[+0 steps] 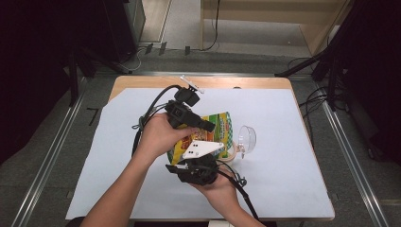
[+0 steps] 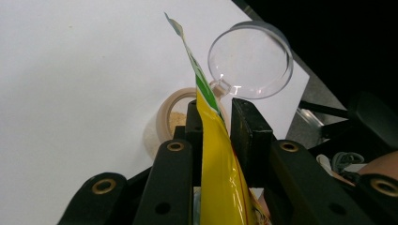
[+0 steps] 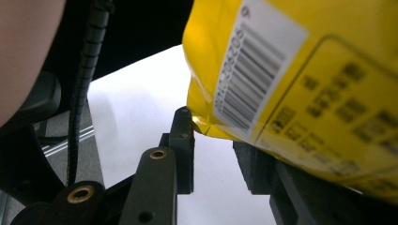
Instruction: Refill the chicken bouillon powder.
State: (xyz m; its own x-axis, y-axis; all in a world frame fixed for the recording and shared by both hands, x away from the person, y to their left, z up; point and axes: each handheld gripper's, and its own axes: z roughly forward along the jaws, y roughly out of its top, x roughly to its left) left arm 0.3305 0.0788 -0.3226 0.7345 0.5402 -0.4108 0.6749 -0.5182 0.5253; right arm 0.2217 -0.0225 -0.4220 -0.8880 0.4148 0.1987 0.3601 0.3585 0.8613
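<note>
A yellow and green snack packet point(image 1: 222, 127) hangs over the middle of the table, held between my two grippers. In the left gripper view my left gripper point(image 2: 217, 105) is shut on the packet's point(image 2: 216, 168) thin upper edge, which stands up between the jaws. My right gripper point(image 1: 198, 163) comes from below under its grey plate. In the right gripper view the packet's point(image 3: 305, 70) barcoded lower corner sits between that gripper's point(image 3: 213, 136) jaw tips. Just beyond the packet stands a beige jar point(image 2: 164, 117) with pale powder inside, its clear round lid point(image 2: 248, 58) flipped open.
A white sheet point(image 1: 283, 156) covers the wooden table point(image 1: 142, 81). The clear lid point(image 1: 247, 137) lies to the right of the hands. Black cables trail from both grippers. Dark stands and metal floor rails flank the table.
</note>
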